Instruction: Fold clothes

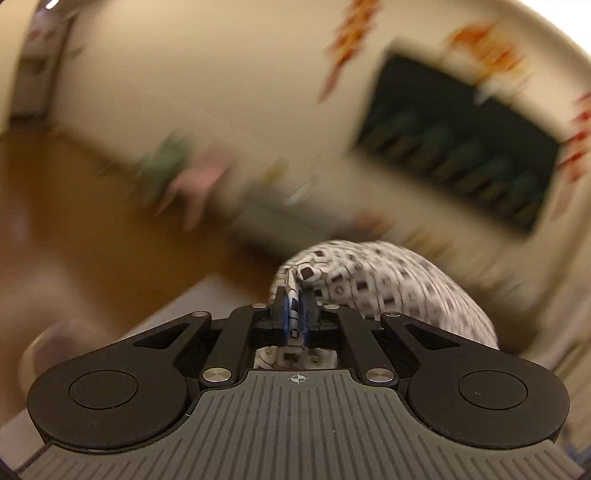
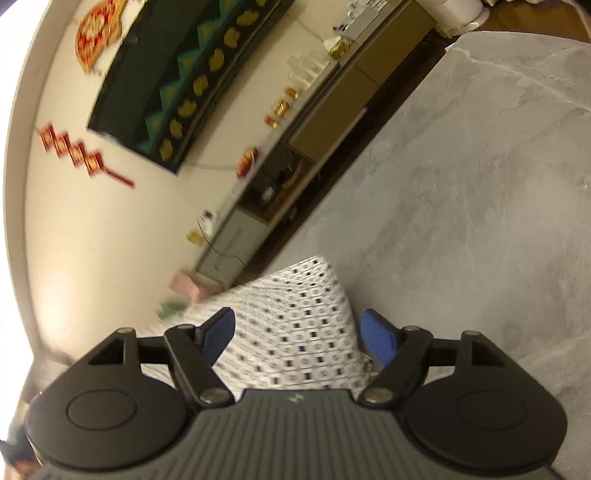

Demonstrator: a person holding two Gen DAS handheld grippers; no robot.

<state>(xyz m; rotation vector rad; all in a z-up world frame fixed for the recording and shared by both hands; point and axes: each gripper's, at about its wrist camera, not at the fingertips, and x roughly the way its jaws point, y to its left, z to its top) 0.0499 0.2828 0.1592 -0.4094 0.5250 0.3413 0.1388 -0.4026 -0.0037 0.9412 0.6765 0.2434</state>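
a living-room wall, a long sideboard and a grey tabletop

in the right wrist view a grey marbled tabletop [image 2: 480, 184] fills the 3 o'clock side, and along its far edge runs a low sideboard [image 2: 314, 140] from 1 o'clock down to 8 o'clock, with small gold and red ornaments [image 2: 282, 108] on top. on the cream wall [image 2: 92, 240] at 11 o'clock hangs a dark panel with green triangles and yellow shapes [image 2: 184, 85]; a round red-and-gold ornament [image 2: 96, 35] sits above it and a red string of squares [image 2: 79, 155] at 9 o'clock. a pink box [image 2: 188, 286] stands by the sideboard's near end. the left wrist view is blurred: wooden floor [image 1: 74, 221] at 9 o'clock.
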